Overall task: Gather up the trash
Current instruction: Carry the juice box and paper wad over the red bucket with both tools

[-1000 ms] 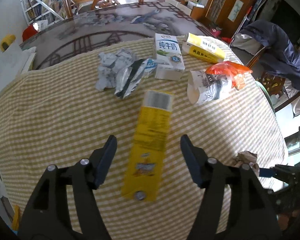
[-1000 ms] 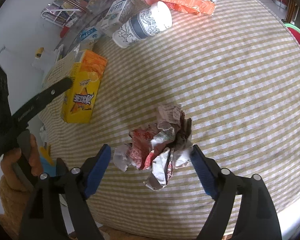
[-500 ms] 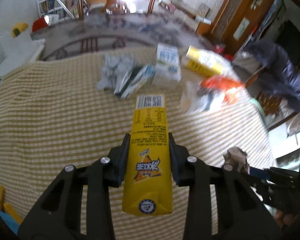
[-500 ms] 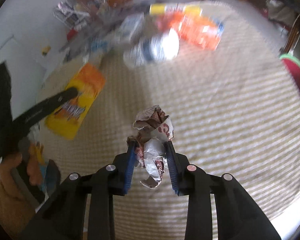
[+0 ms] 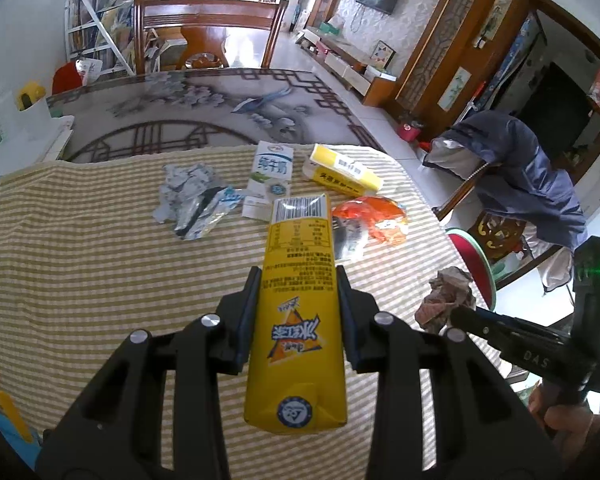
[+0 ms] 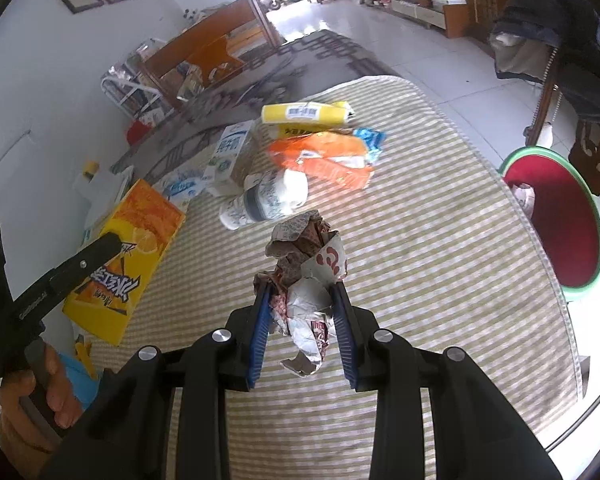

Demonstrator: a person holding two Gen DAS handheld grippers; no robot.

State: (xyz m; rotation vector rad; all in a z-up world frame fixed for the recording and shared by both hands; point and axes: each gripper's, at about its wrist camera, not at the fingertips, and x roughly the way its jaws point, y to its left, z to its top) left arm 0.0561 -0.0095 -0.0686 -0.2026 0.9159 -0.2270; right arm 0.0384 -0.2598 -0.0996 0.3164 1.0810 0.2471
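My left gripper (image 5: 298, 280) is shut on a yellow drink carton (image 5: 298, 320) and holds it above the striped tablecloth (image 5: 80, 280); the carton also shows in the right wrist view (image 6: 128, 260). My right gripper (image 6: 300, 292) is shut on a crumpled paper wad (image 6: 306, 264), lifted off the cloth; the wad shows in the left wrist view (image 5: 446, 298). Left on the table are a white milk carton (image 5: 272, 170), a yellow box (image 5: 344, 170), an orange wrapper (image 5: 374, 216), a paper cup (image 6: 266, 200) and crumpled foil packaging (image 5: 192, 196).
A red basin with a green rim (image 6: 556, 220) sits below the table's right edge. A chair draped with a dark jacket (image 5: 516, 176) stands to the right. A wooden chair (image 5: 208, 36) stands behind the far glass tabletop (image 5: 188, 108).
Both grippers closed from open, the left on the yellow carton, the right on the paper wad. Both then lifted their loads off the cloth.
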